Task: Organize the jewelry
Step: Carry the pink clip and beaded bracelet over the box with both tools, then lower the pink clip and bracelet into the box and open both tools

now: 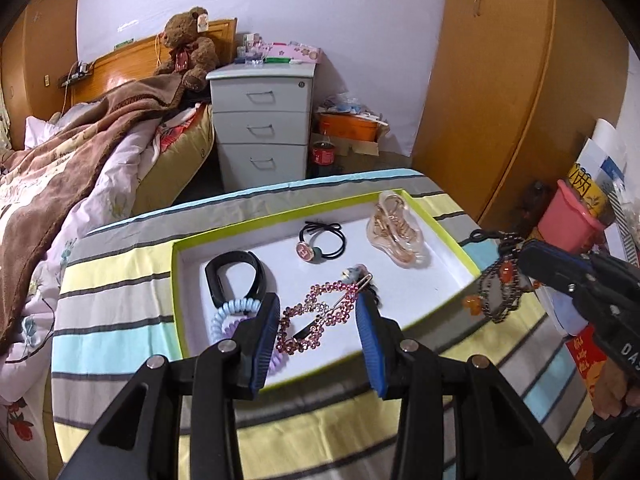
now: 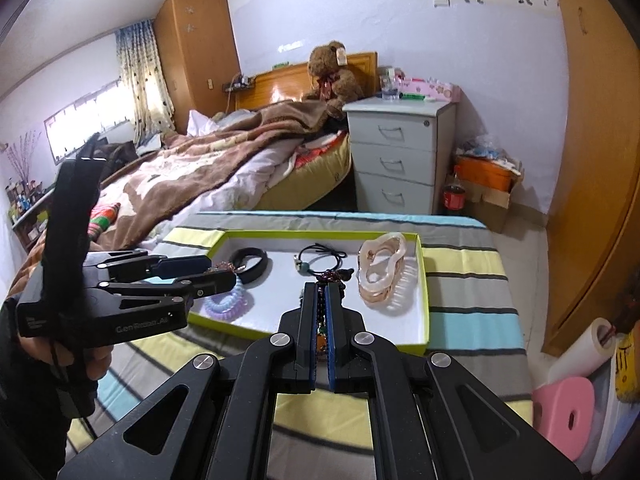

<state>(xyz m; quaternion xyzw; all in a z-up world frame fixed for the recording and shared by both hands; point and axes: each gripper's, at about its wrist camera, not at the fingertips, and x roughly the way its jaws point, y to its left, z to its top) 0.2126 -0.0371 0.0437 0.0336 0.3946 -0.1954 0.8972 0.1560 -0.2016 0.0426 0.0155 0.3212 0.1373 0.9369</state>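
A: Jewelry sits in front of us in a shallow white tray [image 1: 448,276] with a lime-green rim, resting on a striped cloth [image 1: 116,312].

B: What do we have inside it?

A: In the left wrist view, a black band [image 1: 236,276] at the left, a pastel coil hair tie [image 1: 232,312] just in front of it, a black elastic hair tie [image 1: 322,238] with a round charm toward the back, a translucent claw clip [image 1: 396,230] at the right end, and a pink rhinestone hair clip [image 1: 316,316] near the front.

B: And our left gripper [image 1: 318,320]?

A: Its blue-padded fingers stand wide apart above the front of the tray, with the rhinestone clip showing between them. We hold nothing there.

B: Our right gripper [image 2: 319,300]?

A: Its fingers are pressed close together on a dark beaded bracelet [image 2: 320,300] with orange beads. In the left wrist view the bracelet [image 1: 498,288] hangs from the gripper [image 1: 524,260] just past the right rim of the tray, over the cloth.

B: Does the bracelet touch the tray?

A: We cannot tell; it looks lifted, dangling beside the rim.

B: Anything nearby?

A: A pink stool [image 2: 568,412] stands off to the right.
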